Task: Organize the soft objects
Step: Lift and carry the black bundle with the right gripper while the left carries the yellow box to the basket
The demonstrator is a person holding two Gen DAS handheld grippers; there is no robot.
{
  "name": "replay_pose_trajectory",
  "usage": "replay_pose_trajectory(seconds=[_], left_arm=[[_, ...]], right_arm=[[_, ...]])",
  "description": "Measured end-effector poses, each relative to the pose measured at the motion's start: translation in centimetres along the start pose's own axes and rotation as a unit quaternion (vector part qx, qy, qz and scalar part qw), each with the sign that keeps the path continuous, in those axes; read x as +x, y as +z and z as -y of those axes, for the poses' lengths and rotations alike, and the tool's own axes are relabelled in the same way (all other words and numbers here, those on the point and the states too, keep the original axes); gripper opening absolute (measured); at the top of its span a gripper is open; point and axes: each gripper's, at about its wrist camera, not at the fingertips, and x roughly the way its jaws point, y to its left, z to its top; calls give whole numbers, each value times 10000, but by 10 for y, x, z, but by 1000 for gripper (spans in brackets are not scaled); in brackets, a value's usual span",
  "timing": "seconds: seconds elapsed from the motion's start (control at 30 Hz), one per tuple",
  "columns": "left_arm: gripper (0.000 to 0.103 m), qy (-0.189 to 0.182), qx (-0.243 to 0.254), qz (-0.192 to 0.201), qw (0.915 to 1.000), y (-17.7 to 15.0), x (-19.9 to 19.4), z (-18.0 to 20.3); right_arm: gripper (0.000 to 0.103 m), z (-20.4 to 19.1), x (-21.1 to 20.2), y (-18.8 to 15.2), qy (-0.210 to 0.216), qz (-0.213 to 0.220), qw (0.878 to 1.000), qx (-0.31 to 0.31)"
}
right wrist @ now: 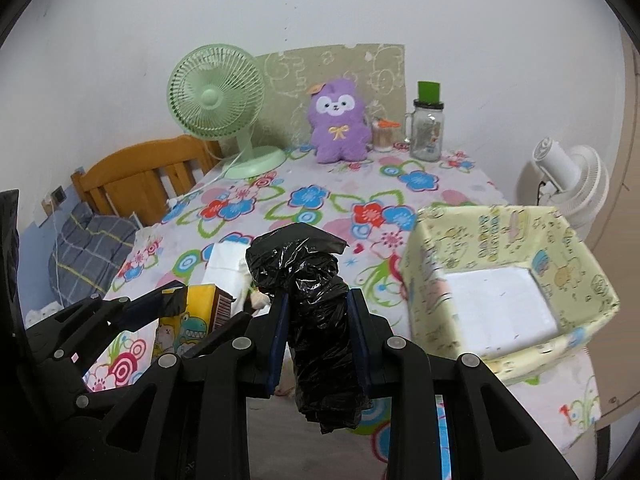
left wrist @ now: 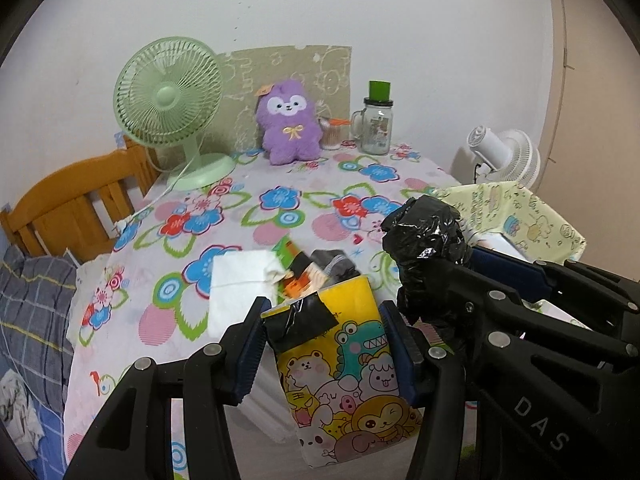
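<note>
My left gripper [left wrist: 322,308] is shut on a yellow cartoon tissue pack [left wrist: 348,376], lifted above the table's near edge. In the right wrist view the same tissue pack [right wrist: 192,320] shows at lower left, held in the left gripper [right wrist: 192,300]. My right gripper [right wrist: 318,296] is shut on a crumpled black plastic bag roll [right wrist: 316,312], which also appears at right in the left wrist view as the black bag roll [left wrist: 428,248]. A pale yellow fabric box [right wrist: 576,272] stands open at the right. A white folded cloth [left wrist: 240,280] and small packets [left wrist: 304,272] lie on the floral tablecloth [left wrist: 288,208].
At the back stand a green desk fan [left wrist: 172,104], a purple plush toy [left wrist: 290,120], a glass jar with green lid [left wrist: 376,124] and a small cup [left wrist: 332,134]. A wooden chair [left wrist: 76,208] is at left, a white fan [right wrist: 568,180] at right.
</note>
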Motion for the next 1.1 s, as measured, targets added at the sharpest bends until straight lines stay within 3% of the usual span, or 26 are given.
replay_pose_trajectory(seconds=[0.6,1.1], left_arm=[[57,-103,423,348,9984,45,-20,54],[57,-354,723,438,9958,72,-7,103]], right_arm=[[31,47,-43,34,-257,360,9988,211],[31,101,-61,47,-565,529,9962,393]])
